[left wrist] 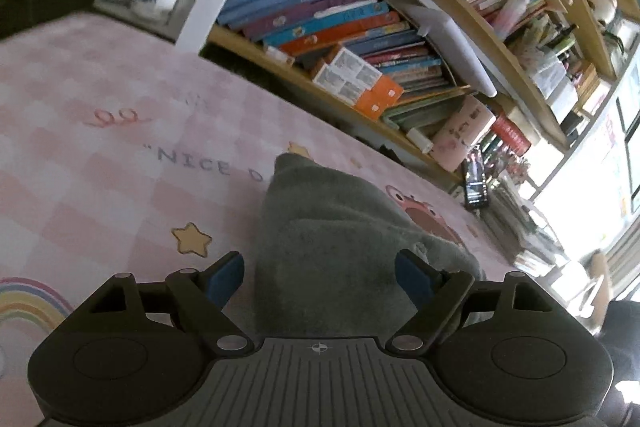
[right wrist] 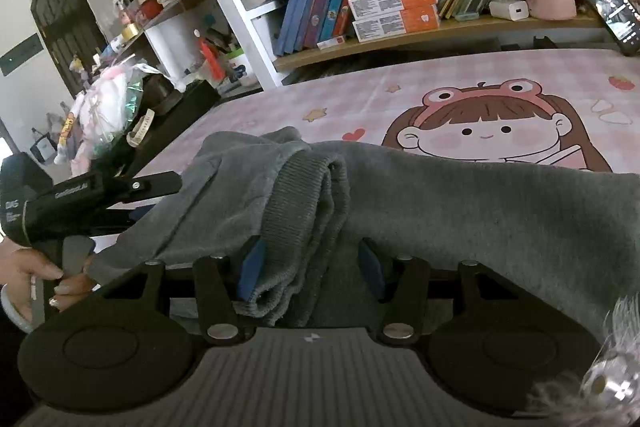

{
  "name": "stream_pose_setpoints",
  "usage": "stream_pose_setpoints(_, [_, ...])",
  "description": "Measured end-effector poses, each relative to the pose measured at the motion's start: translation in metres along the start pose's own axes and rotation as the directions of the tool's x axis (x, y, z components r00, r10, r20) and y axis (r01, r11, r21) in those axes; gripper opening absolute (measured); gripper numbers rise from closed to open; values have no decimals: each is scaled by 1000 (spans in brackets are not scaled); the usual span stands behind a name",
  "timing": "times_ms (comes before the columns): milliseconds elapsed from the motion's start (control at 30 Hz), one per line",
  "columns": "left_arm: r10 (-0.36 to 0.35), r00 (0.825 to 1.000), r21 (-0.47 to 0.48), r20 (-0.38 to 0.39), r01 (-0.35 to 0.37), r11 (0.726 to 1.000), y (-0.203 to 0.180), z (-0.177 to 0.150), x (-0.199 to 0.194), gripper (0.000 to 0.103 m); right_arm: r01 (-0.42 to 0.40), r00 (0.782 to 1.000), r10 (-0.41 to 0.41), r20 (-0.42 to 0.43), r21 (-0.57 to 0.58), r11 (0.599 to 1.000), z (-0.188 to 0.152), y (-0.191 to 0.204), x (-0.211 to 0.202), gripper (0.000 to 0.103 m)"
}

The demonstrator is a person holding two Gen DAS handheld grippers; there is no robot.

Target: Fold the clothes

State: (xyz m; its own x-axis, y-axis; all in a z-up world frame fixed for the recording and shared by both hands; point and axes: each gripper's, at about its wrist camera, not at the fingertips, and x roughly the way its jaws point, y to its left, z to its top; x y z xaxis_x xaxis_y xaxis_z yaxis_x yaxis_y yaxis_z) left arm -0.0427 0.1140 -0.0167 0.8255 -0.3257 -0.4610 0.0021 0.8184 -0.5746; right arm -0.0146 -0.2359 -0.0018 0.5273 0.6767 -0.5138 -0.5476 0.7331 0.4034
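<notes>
Grey sweatshirt [right wrist: 460,211] lay on pink cartoon mat [left wrist: 100,131], left gripper [left wrist: 320,279] spread wide above cloth, right gripper [right wrist: 310,269] wide, ribbed hem [right wrist: 296,227] between its fingers.

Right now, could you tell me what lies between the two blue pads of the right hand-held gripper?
In the right wrist view, the ribbed hem of the grey garment lies bunched between the open pads of the right hand-held gripper.

My left claw [left wrist: 320,279] hides the near part of the garment [left wrist: 340,239]. Left view: shelf contents upper left are blurred. Right view: the garment [right wrist: 480,211] runs off the right edge; my left hand [right wrist: 36,275] is cut by the left edge.
</notes>
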Motion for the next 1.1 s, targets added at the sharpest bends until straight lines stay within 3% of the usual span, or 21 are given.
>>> stream_pose_setpoints(133, [-61,997,-86,-36,58,995,8,1,9,81,-8,1000,8,4,5,1000,-1,-2,0,49])
stream_pose_setpoints(200, [-69,997,-102,-28,66,993,9,1,8,65,-11,1000,11,6,7,1000,-1,-2,0,49])
stream_pose_setpoints(233, [-71,997,-97,-14,69,993,8,1,6,44,-12,1000,12,7,7,1000,-1,-3,0,49])
stream_pose_setpoints(267, [-80,997,-80,8,81,994,6,1,2,30,-9,1000,9,8,5,1000,-1,-3,1,49])
stream_pose_setpoints(367, [-116,989,2,93,117,993,-5,-1,-18,24,-10,1000,9,8,5,1000,-1,-2,3,49])
stream_pose_setpoints(467, [-84,985,67,153,75,995,-13,-2,-30,24,-14,1000,14,11,-5,1000,1,1,9,46])
stream_pose_setpoints(700, [43,990,67,134,-52,996,-8,-3,-24,28,-9,1000,10,19,-38,999,5,10,19,48])
stream_pose_setpoints(833, [114,986,68,122,-123,990,-6,-5,-21,38,1,1000,0,25,-49,999,5,12,18,49])
stream_pose_setpoints(867, [131,984,69,119,-140,988,-5,-5,-20,45,4,1000,-2,27,-51,999,5,12,17,50])
stream_pose_setpoints(1000, [199,956,147,214,-232,961,-21,-9,-37,56,30,999,-26,47,-79,996,5,17,11,54])
stream_pose_setpoints(1100, [180,946,184,271,-234,955,-33,-12,-53,64,43,998,-37,60,-95,994,5,19,6,54])
